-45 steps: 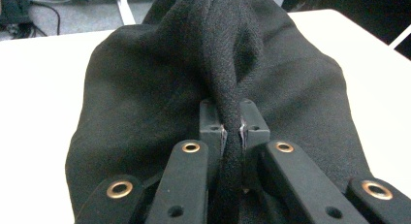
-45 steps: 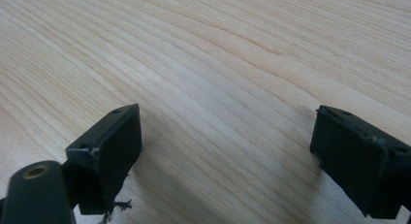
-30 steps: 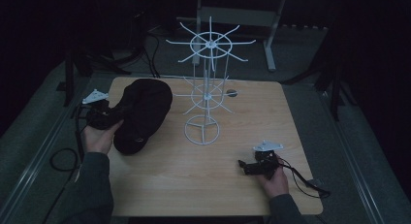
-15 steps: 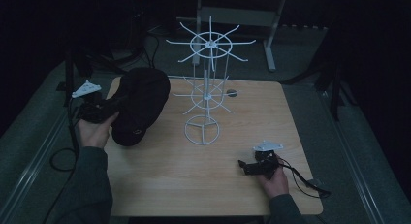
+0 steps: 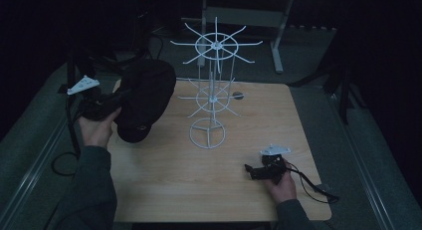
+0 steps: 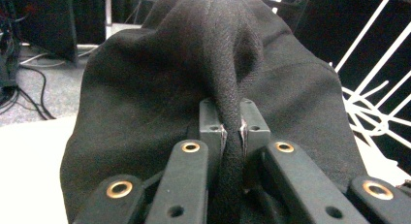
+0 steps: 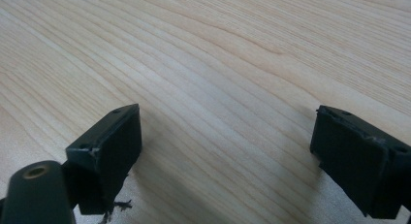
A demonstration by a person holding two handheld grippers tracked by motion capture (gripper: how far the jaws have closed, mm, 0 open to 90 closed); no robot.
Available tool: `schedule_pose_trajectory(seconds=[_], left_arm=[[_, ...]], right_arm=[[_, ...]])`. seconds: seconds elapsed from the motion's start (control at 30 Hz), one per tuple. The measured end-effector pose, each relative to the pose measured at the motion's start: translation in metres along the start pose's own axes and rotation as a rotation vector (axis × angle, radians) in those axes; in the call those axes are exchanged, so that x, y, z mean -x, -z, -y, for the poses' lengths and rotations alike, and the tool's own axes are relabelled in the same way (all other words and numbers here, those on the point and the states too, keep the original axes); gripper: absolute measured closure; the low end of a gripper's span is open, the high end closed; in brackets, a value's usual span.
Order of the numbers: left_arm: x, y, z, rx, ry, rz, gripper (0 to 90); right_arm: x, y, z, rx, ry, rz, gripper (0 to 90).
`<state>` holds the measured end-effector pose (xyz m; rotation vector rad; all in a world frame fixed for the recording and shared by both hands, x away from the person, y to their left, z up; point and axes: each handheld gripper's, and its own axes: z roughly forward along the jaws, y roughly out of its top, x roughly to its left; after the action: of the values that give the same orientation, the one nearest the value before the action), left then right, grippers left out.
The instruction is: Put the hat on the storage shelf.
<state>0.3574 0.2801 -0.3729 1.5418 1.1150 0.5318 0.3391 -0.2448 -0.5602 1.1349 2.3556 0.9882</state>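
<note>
A black cloth cap (image 5: pixel 145 98) hangs off the table's left side, lifted above the wood. My left gripper (image 5: pixel 119 98) is shut on a fold of the cap's fabric; in the left gripper view the pads (image 6: pixel 231 129) pinch a ridge of the black cap (image 6: pixel 194 78). A white wire rack (image 5: pixel 213 90) with spoked tiers stands mid-table, just right of the cap. My right gripper (image 5: pixel 247 169) rests low on the table near the front right, its jaws wide apart with bare wood between them (image 7: pixel 225 136).
The wooden table (image 5: pixel 169 190) has free surface in front of the rack. A small dark round object (image 5: pixel 238 95) lies behind the rack. Cables trail on the floor at left and from the right gripper. White rack wires (image 6: pixel 378 103) show beside the cap.
My left gripper has lifted the cap up off the table and drawn it slightly left. The right gripper has stayed put.
</note>
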Motion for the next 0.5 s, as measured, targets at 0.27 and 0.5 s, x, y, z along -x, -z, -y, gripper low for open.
schedule_pose_trajectory(seconds=[0.27,0.5], left_arm=[[0.003,0.002,-0.008,0.031,-0.007,0.015,84.8],[0.004,0.004,-0.012,0.077,0.008,0.025,84.8]], right_arm=[[0.0,0.0,0.0,0.0,-0.001,0.0,10.9],[0.0,0.0,0.0,0.0,0.0,0.0,10.9]])
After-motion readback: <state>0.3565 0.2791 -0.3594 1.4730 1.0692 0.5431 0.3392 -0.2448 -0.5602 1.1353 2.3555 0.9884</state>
